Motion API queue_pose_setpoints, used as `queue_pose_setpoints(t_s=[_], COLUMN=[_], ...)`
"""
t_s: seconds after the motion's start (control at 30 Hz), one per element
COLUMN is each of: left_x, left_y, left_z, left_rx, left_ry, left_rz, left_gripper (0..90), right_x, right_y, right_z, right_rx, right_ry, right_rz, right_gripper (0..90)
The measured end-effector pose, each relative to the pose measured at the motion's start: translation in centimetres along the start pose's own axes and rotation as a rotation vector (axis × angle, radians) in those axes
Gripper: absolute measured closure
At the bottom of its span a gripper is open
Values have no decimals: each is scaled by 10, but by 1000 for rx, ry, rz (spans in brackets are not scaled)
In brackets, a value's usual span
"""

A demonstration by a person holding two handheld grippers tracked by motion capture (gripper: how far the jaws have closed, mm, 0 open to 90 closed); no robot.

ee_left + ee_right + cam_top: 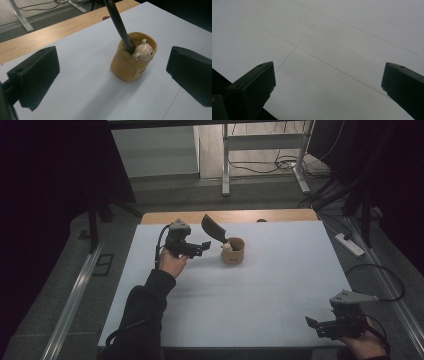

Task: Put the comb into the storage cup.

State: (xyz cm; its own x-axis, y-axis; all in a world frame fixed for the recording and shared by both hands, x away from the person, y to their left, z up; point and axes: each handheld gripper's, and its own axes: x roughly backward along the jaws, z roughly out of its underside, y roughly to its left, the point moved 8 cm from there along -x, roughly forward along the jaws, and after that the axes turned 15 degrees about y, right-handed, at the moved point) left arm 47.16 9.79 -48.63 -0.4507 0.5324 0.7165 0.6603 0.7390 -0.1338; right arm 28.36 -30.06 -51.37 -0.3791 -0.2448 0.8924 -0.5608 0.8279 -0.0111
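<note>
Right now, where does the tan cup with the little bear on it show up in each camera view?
High view: the tan cup stands upper centre on the white table, just right of the left tongs.
Left gripper view: the cup sits centre-right between the open jaws.
Right gripper view: just white table.
Shared landmark: the dark spatula leaning in it.

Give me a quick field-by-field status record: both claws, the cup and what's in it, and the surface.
left claw: open, held just left of the cup, holding nothing
right claw: open, near the table's front right corner, holding nothing
cup: tan, upright, bear-head figure at the rim
utensil: dark, stands in the cup, leaning back and left
table: white sheet, wooden strip at the far edge
</note>
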Motion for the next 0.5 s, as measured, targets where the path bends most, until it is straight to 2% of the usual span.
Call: queue_pose_setpoints(t_s=[0.5], left_x=[3], left_y=[-3], left_z=[10], left_rx=[12], left_ry=[5], left_rz=[10], left_gripper=[0], right_x=[0], right_y=[0], right_z=[0], right_rx=[4], right_ry=[2], right_rz=[5], right_gripper=[0])
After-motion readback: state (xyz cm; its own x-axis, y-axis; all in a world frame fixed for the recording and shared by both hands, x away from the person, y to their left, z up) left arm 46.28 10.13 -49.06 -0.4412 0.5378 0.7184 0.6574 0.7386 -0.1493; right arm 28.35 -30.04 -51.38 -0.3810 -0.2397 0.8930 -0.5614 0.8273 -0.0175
